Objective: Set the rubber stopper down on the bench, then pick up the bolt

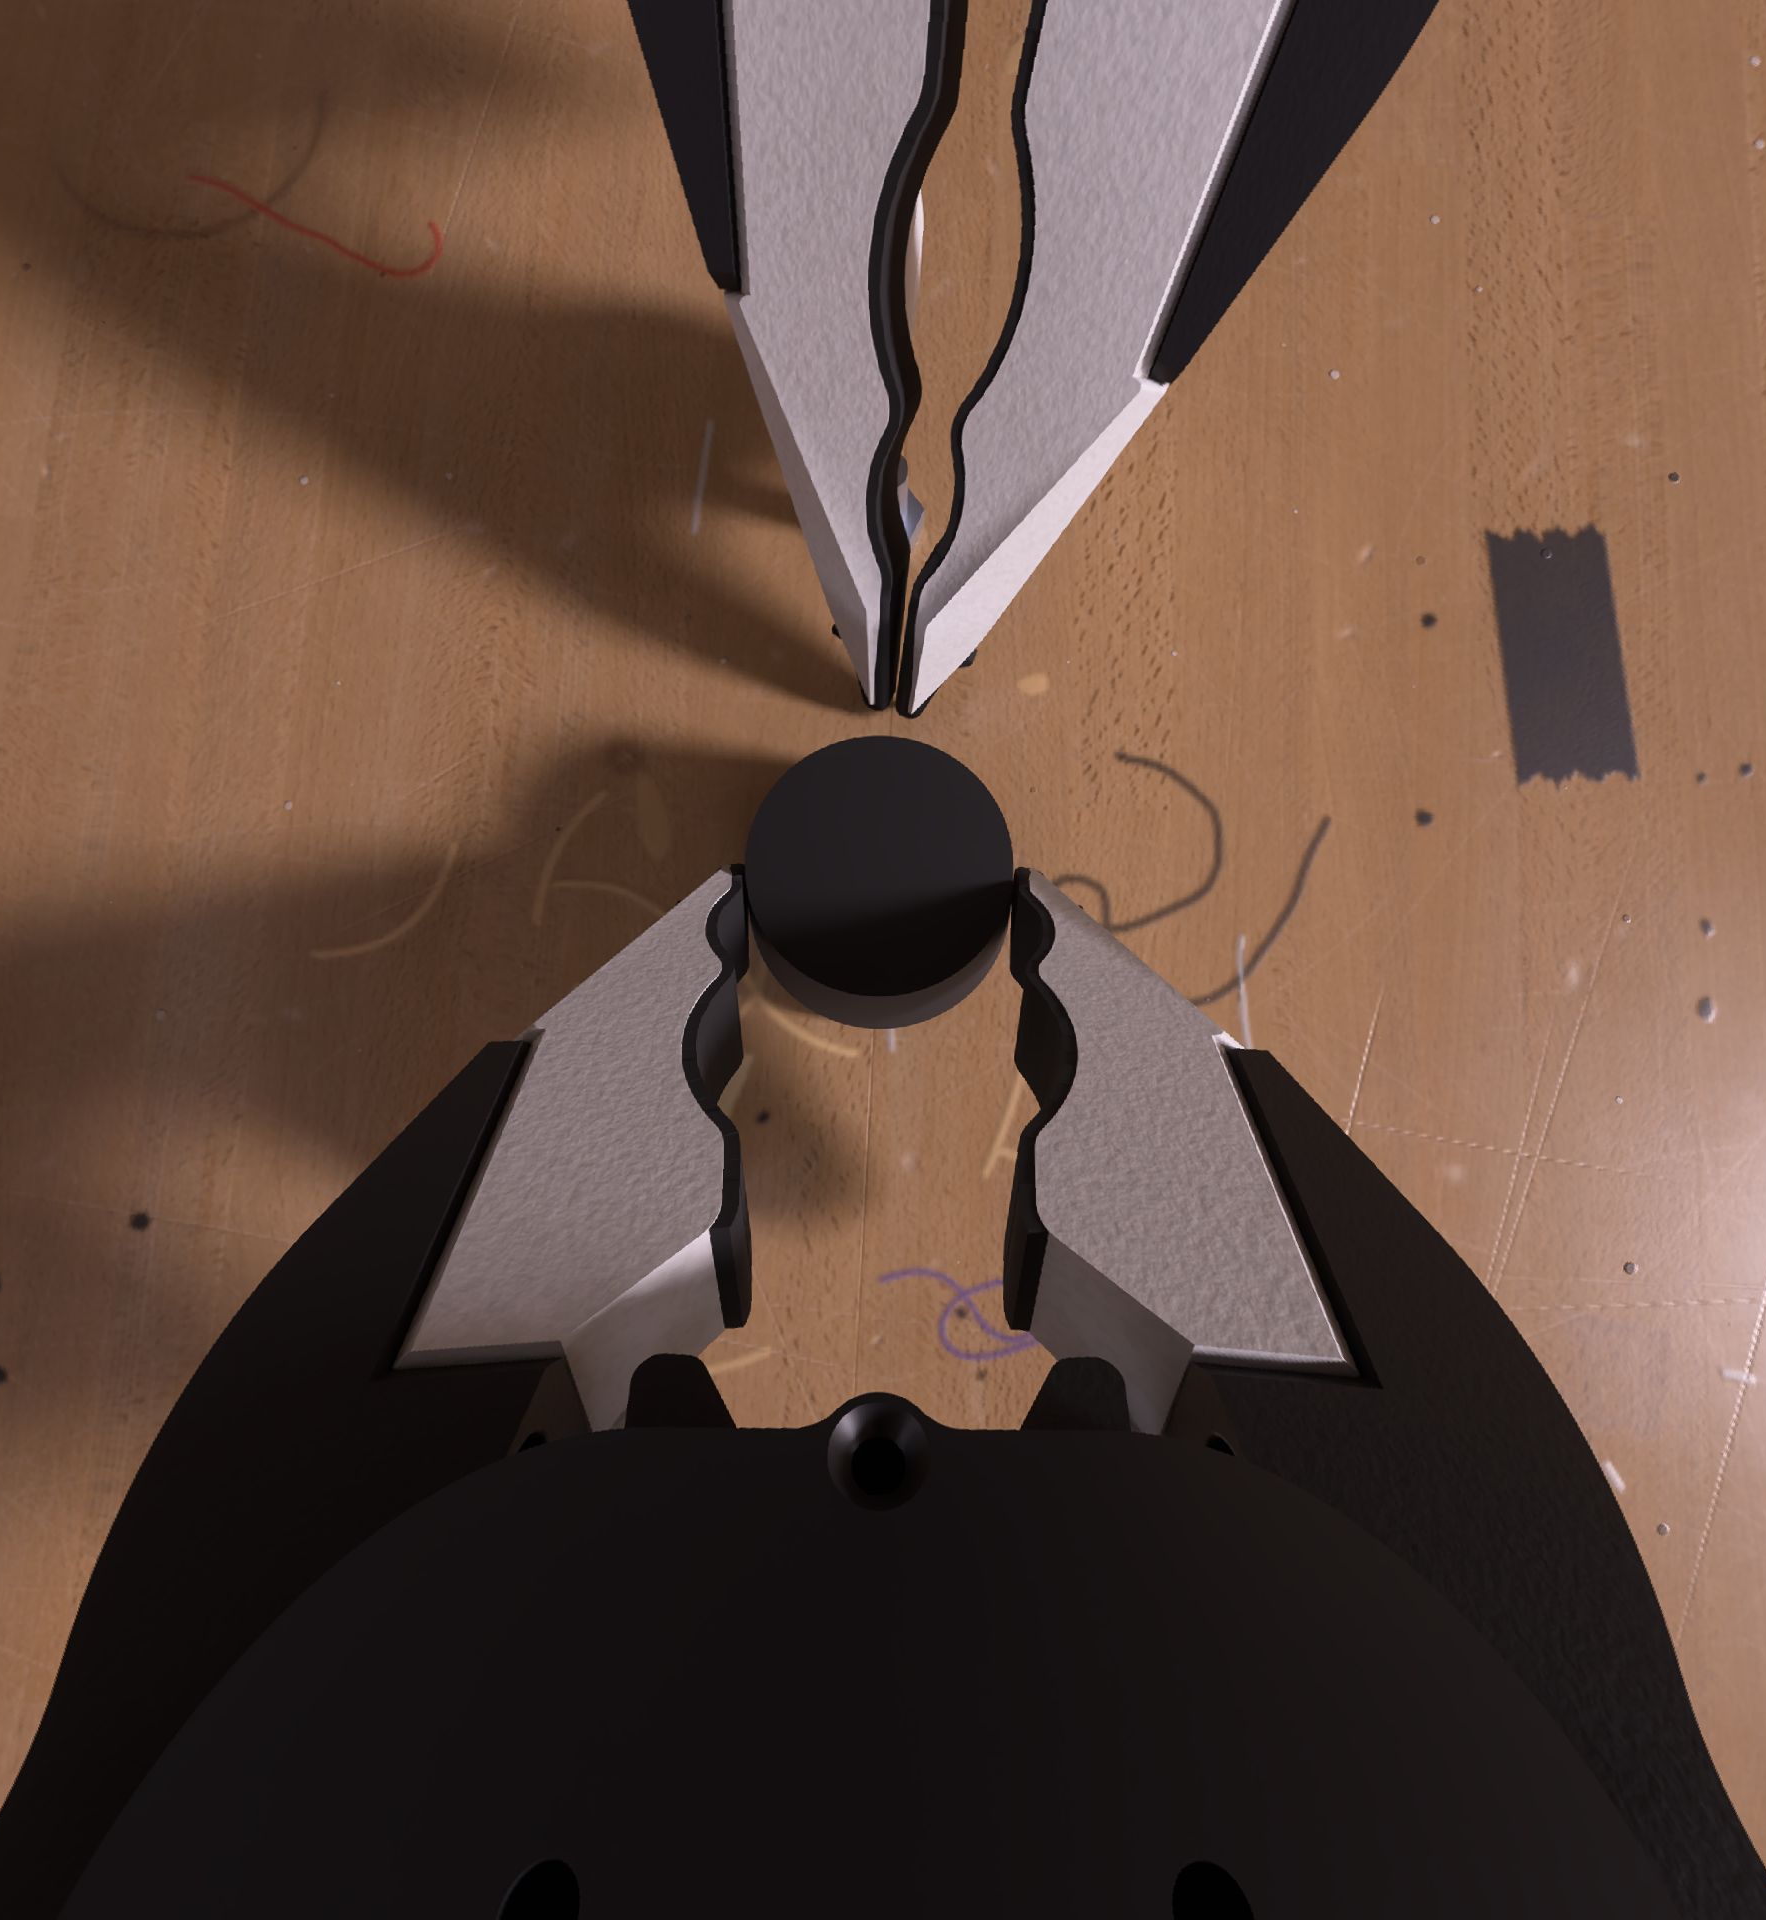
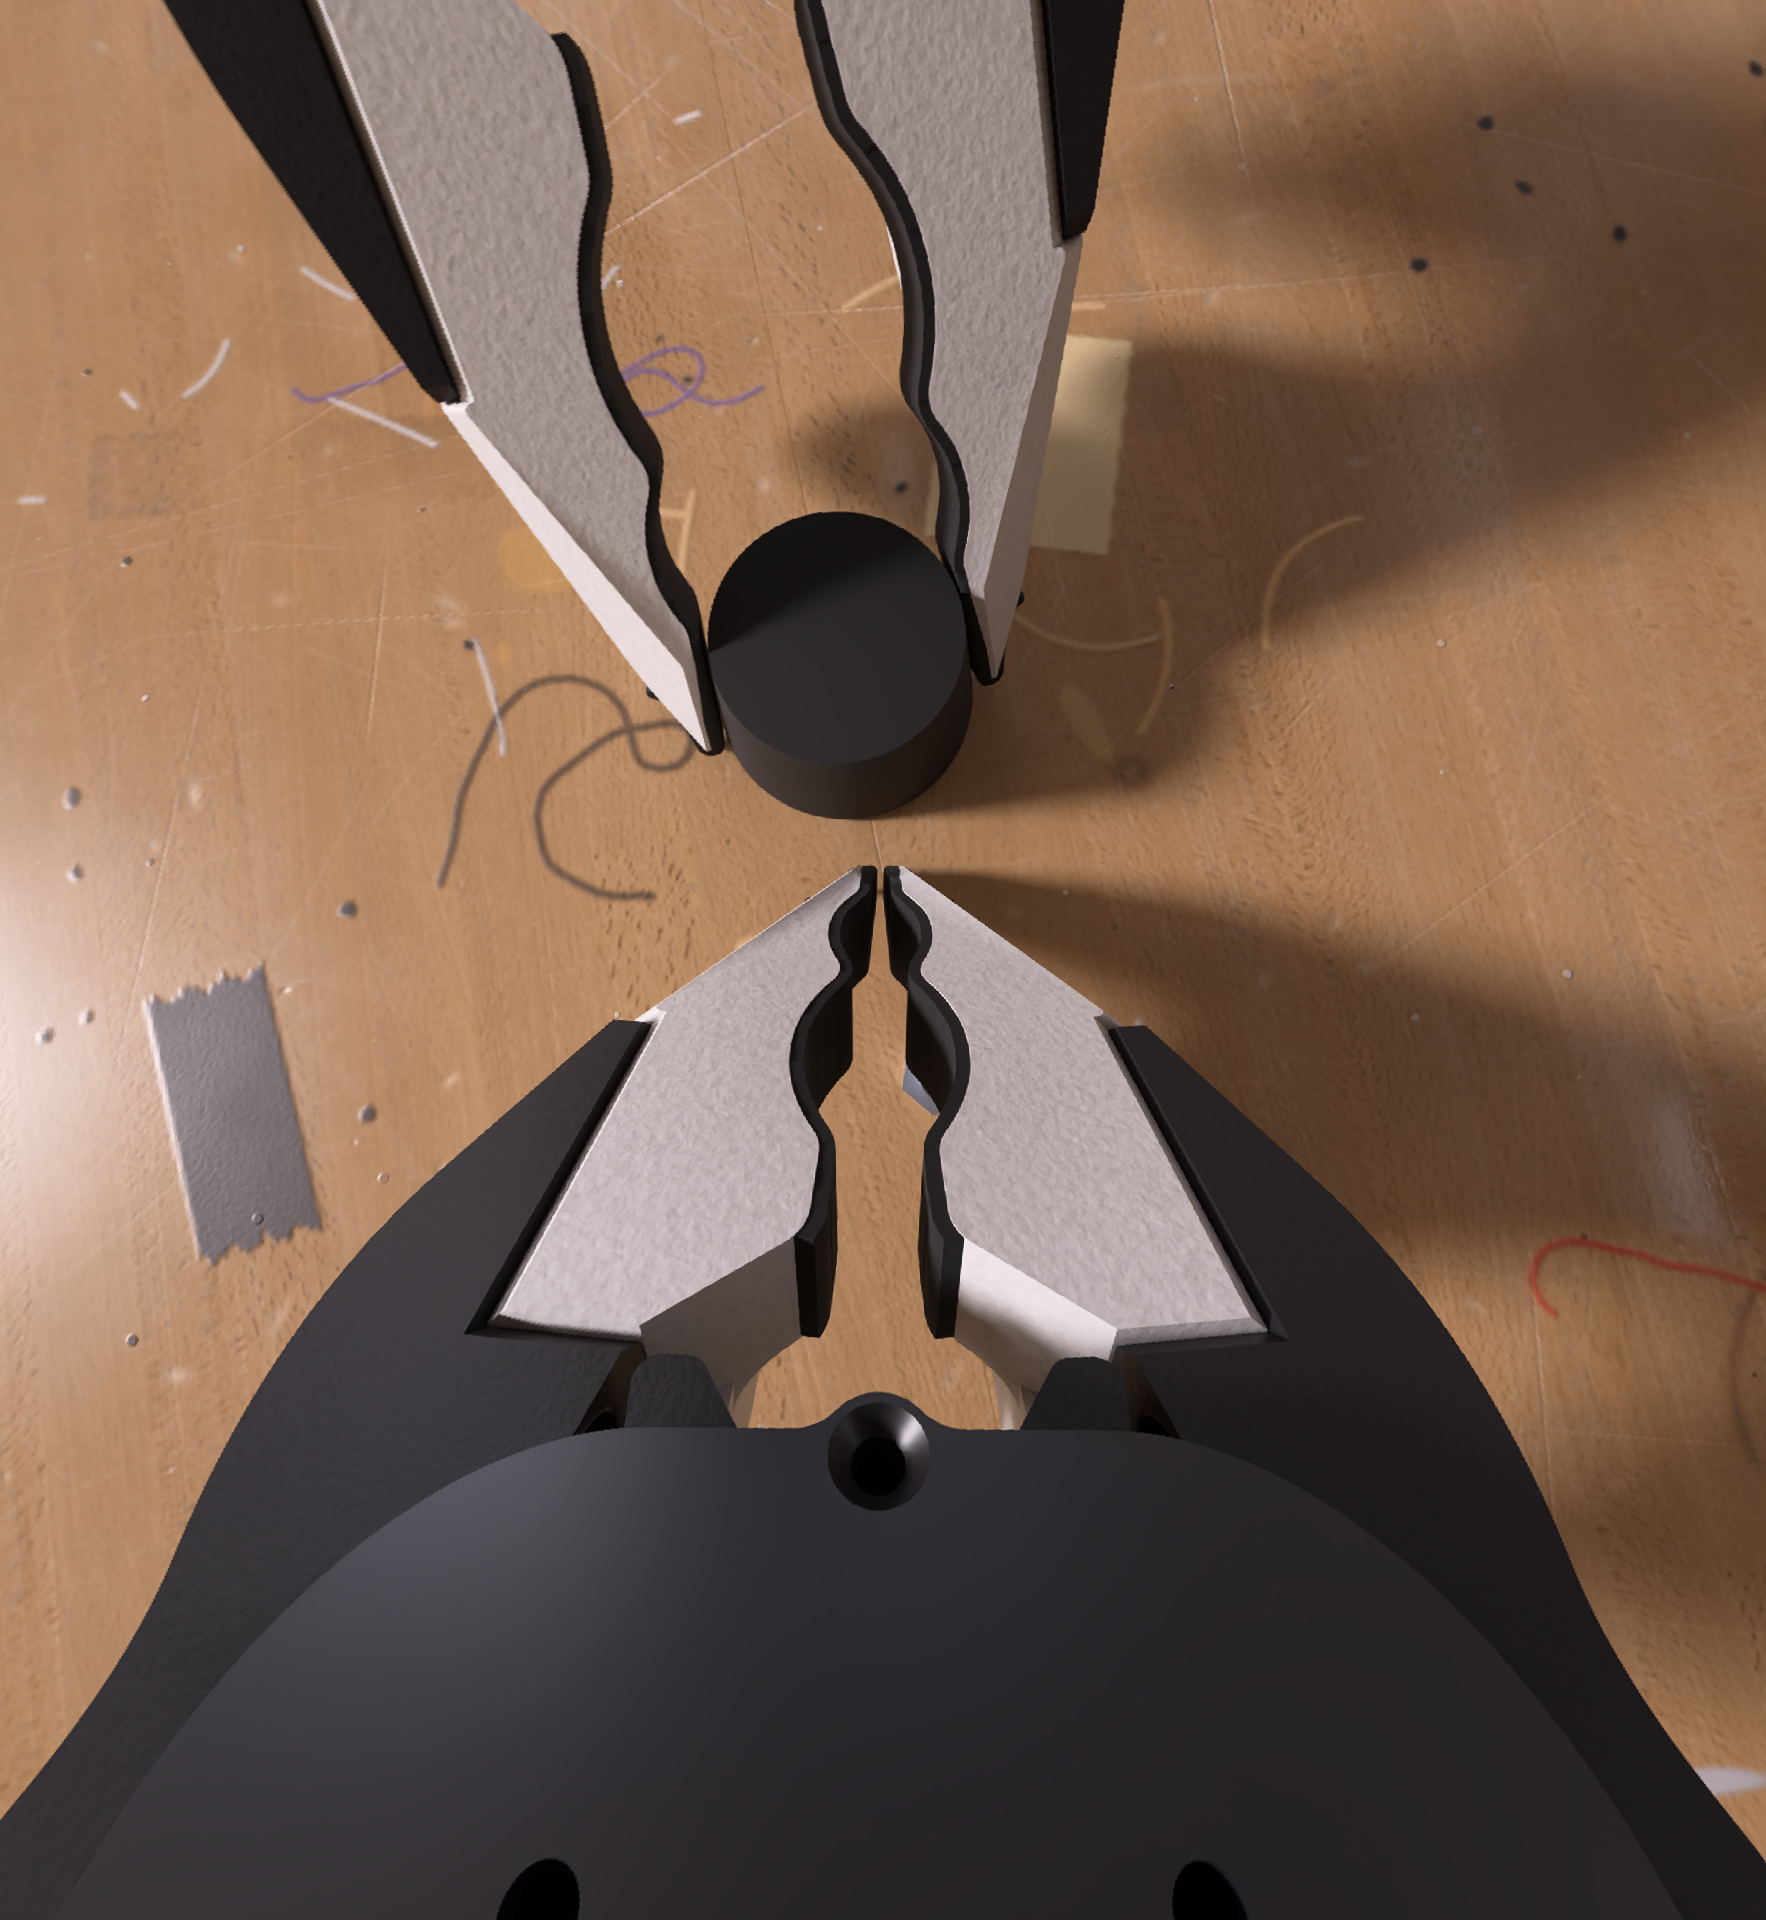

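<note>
The left gripper (image 1: 879,883) has its two fingers closed against the sides of the black rubber stopper (image 1: 877,878), one pad on each flank of the round body, with the flat top face turned up toward the camera. From the right wrist view the same stopper (image 2: 837,665) shows pinched between those fingertips (image 2: 687,665), and its lower edge looks to sit at or very near the wooden bench (image 2: 1378,831), where its shadow meets it; whether it actually rests there cannot be told. Directly opposite, tip to tip and just beyond the stopper, the right gripper (image 2: 879,878) has its fingers drawn almost together, leaving only a thin slit at the tips. Deeper between its wavy pads a small pale, metallic glint (image 2: 917,1089) shows, and the left wrist view catches a similar sliver (image 1: 912,509) in the same gap; this may be the bolt, but too little of it shows to be sure, or to say it is gripped. Outward from the fingers, the bench carries a strip of grey tape (image 1: 1563,655) to one side, a dark thread (image 2: 557,769) curling near the stopper, a purple thread (image 1: 962,1314) under the left gripper's fingers, and a red thread (image 1: 339,234) farther off.
</note>
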`<move>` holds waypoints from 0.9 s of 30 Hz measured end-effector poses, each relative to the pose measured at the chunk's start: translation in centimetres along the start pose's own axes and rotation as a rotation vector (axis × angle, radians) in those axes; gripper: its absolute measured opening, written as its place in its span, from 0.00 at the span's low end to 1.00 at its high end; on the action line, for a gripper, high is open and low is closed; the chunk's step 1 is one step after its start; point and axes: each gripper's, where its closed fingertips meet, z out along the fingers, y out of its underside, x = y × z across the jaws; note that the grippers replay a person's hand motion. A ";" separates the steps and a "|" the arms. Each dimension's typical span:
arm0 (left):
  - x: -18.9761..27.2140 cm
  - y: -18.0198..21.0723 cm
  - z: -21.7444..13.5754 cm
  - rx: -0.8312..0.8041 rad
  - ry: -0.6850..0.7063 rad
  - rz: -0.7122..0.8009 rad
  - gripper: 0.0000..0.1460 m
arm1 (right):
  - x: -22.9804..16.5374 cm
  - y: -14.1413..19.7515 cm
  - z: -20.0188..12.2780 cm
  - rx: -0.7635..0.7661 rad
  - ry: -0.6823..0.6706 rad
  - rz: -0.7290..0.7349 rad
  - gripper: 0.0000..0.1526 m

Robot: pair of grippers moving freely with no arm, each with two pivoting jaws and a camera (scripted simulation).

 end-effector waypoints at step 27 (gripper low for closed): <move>0.0 0.0 0.0 0.050 -0.004 -0.017 0.35 | -0.3 0.9 -0.9 0.031 -0.053 -0.051 0.11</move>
